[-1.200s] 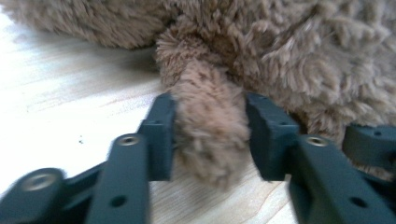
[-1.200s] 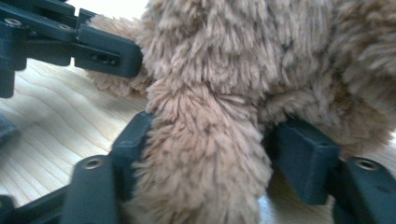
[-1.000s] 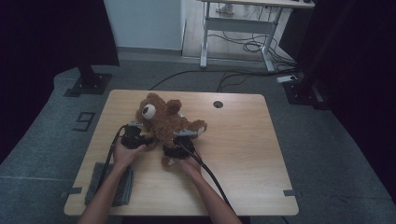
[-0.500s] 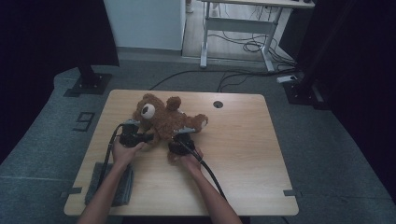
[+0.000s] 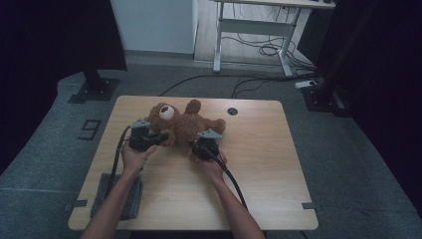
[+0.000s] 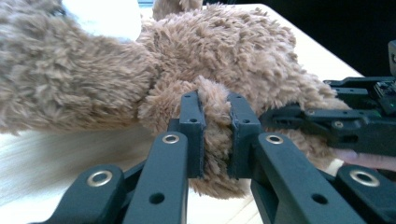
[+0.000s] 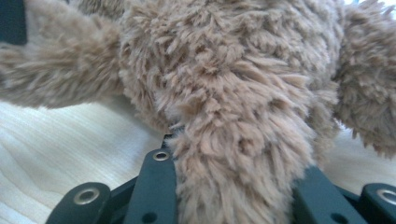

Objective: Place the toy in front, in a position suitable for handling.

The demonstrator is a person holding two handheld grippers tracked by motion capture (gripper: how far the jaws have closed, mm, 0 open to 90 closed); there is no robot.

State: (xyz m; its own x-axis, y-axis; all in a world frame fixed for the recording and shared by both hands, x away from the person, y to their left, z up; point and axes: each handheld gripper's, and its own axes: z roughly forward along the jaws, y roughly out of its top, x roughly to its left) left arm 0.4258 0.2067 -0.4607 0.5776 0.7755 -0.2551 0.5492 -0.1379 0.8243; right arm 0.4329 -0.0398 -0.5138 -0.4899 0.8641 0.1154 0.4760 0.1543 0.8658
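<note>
Looking down from the high view, we record 1 brown plush bear (image 5: 185, 122) lying on the pale wood tabletop (image 5: 268, 164), toward the far-left part of it, with its head and white muzzle pointing to the left and its limbs spread out to the right.

We note the left gripper (image 5: 160, 137) at the bear's head end. In the left gripper view its 2 jaws are clamped on a fold of plush (image 6: 215, 135) on a limb just below the head; the fur is squeezed into a narrow ridge between the pads. These jaws have just been closing, with the plush between them.

We note the right gripper (image 5: 205, 145) at the near edge of the bear's body, right of the left one. In the right gripper view a thick plush limb (image 7: 233, 154) runs down between the 2 jaws and hides the pads; the fur bulges against both jaw arms, so we log it as gripping the bear. These jaws too have just been closing, with the limb between them.

Both hands come in from the near edge of the tabletop, each with a black cable trailing back along the forearm. The right gripper's black body (image 6: 359, 116) also shows at the right of the left gripper view, just beside the bear's flank.

We also see a dark grey pad (image 5: 107, 191) on the near-left corner of the tabletop, well apart from the bear, and a round cable hole (image 5: 232, 110) near the far edge.
</note>
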